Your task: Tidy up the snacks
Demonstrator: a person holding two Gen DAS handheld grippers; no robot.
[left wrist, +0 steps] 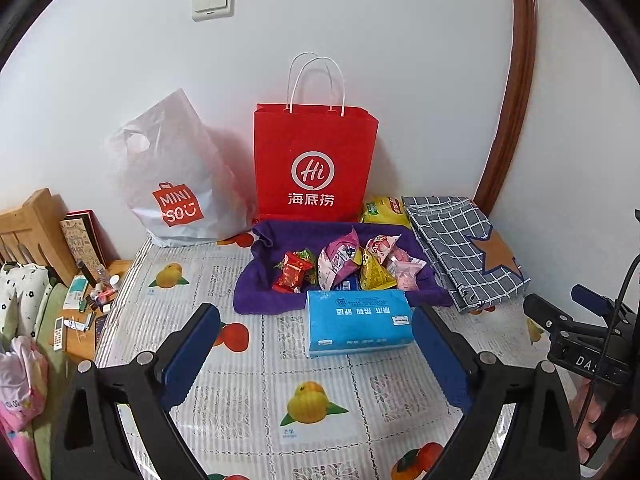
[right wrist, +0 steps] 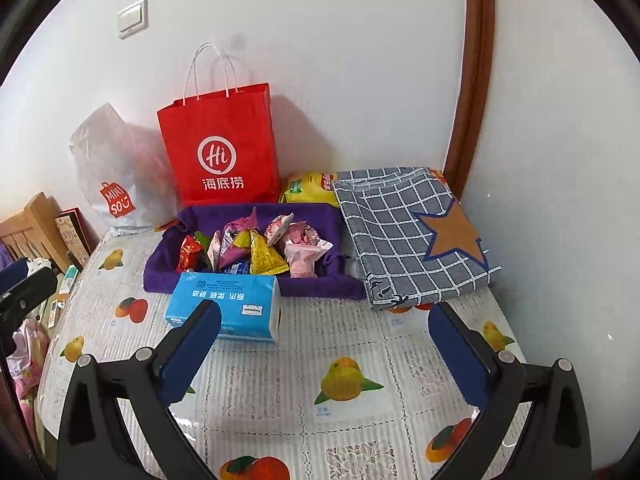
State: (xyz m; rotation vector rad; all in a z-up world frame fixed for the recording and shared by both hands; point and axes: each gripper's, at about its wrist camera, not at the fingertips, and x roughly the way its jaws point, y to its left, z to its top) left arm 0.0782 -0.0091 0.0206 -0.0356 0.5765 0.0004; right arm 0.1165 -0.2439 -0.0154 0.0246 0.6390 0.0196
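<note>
Here, left gripper (left wrist: 316,334) gaped wide, empty, above the fruit-print tablecloth (left wrist: 256,396); right gripper (right wrist: 324,328) likewise spread, holding nothing. Blue tissue pack (left wrist: 358,322) lay just ahead, touching the purple tray (left wrist: 260,284) of snack packets (left wrist: 352,262). Only the left view showed the cluttered bedside table (left wrist: 86,320). Behind: red bag (left wrist: 314,164) marked "Hi", white bag (left wrist: 178,184) marked "MINISO".

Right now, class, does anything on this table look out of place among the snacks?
Yes: a blue tissue pack lies against the purple tray of snacks, though it is not a snack.
</note>
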